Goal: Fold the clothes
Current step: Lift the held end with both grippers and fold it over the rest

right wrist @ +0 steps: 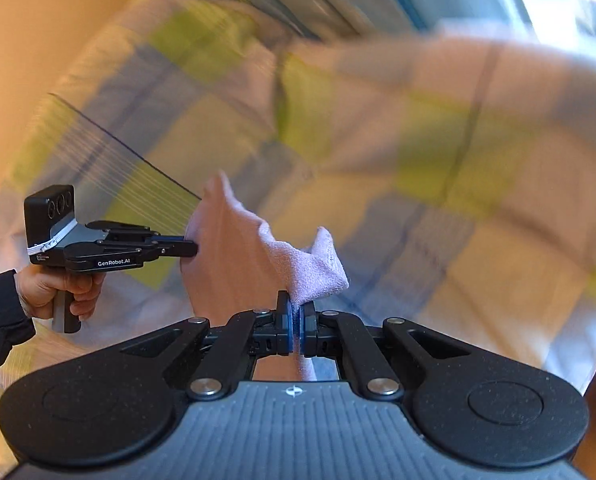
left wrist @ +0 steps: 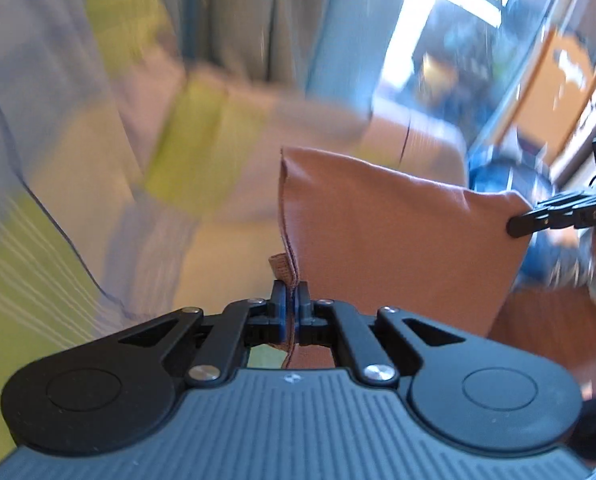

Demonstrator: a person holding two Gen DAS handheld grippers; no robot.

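A pink garment point(left wrist: 385, 240) hangs in the air between the two grippers, above the bed. My left gripper point(left wrist: 292, 298) is shut on one hemmed corner of it, the stitched edge running up from the pads. At the right edge of the left wrist view, my right gripper point(left wrist: 515, 226) pinches the other corner. In the right wrist view the pink garment point(right wrist: 234, 256) sags between the right gripper point(right wrist: 296, 312), shut on a bunched fold, and the left gripper point(right wrist: 192, 249), held by a hand point(right wrist: 58, 290) in a dark sleeve.
A checked bedspread point(right wrist: 437, 168) in green, lilac and cream fills the space below and behind, blurred by motion. Curtains point(left wrist: 258, 20) hang at the back, beside a bright window point(left wrist: 449, 8). A wooden door or cabinet point(left wrist: 557, 76) stands at the right.
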